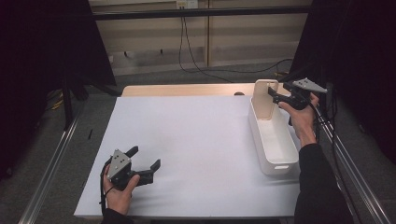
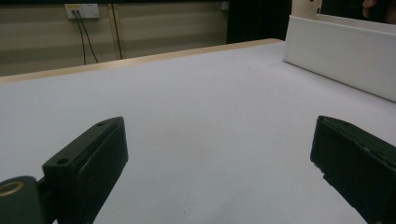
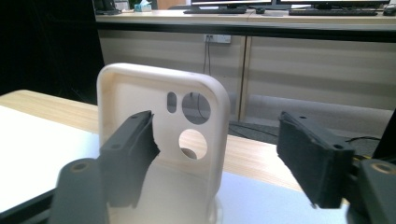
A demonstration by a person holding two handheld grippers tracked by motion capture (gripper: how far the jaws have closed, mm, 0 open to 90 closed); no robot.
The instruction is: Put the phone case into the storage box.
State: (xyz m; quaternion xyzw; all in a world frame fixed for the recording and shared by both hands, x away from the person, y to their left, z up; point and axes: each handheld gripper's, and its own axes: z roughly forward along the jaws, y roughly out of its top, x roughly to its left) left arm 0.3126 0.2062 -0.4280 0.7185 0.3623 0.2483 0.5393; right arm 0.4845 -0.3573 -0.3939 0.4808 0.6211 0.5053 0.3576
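We see the left tool (image 1: 145,158) low over the near left of the white counter (image 1: 196,140), jaws wide apart and empty. The right tool (image 1: 275,94) hangs at the far end of the long white bin (image 1: 273,135) on the counter's right side, jaws spread around the bin's upright cream lid (image 3: 161,140), gripping nothing.

Lower left of the high view, the person's left hand (image 1: 119,193) grips the black two-jaw left gripper (image 1: 145,159) with its grey three-cornered plate on top, jaws spread wide and pointing toward the frame's right. In the left gripper view its jaws stand far apart with nothing between them. Upper right of the high view, the right hand (image 1: 299,116), on a dark-sleeved forearm, holds the black right gripper (image 1: 275,94) raised, jaws parted and pointing left.
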